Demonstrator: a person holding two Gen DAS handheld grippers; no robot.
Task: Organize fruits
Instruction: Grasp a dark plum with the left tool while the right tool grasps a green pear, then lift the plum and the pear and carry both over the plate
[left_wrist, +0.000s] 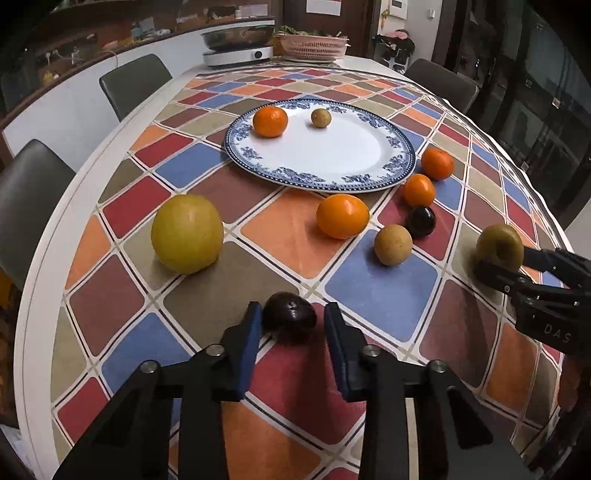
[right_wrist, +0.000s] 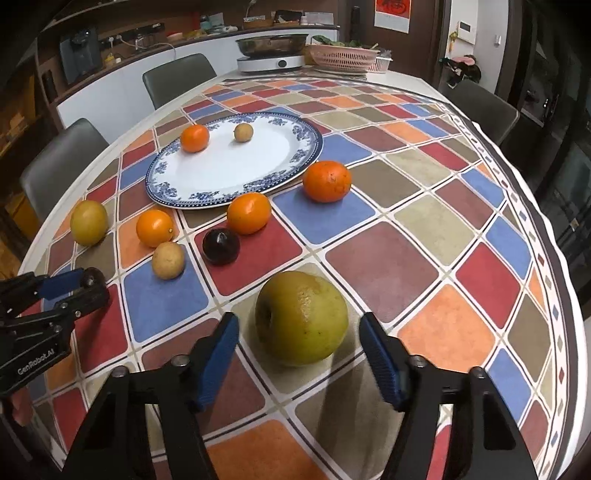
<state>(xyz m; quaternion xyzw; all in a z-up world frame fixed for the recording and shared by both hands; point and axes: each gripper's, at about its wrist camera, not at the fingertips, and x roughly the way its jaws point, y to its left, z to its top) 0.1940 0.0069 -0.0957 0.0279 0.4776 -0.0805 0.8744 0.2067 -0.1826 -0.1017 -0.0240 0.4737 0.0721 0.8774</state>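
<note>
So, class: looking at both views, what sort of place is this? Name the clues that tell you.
Most likely a home dining area beside a kitchen: a dining table under a chequered cloth, with chairs around it, an induction cooker holding a pan, and a cluttered counter behind.

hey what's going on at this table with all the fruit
A person with a gripper in each hand is gathering fruit onto the plate. The left gripper is open around a dark fruit, and the right gripper is open around a green apple; neither is lifted yet. An orange and a small brown fruit already sit on the plate. Other fruits still lie on the tablecloth.
</note>
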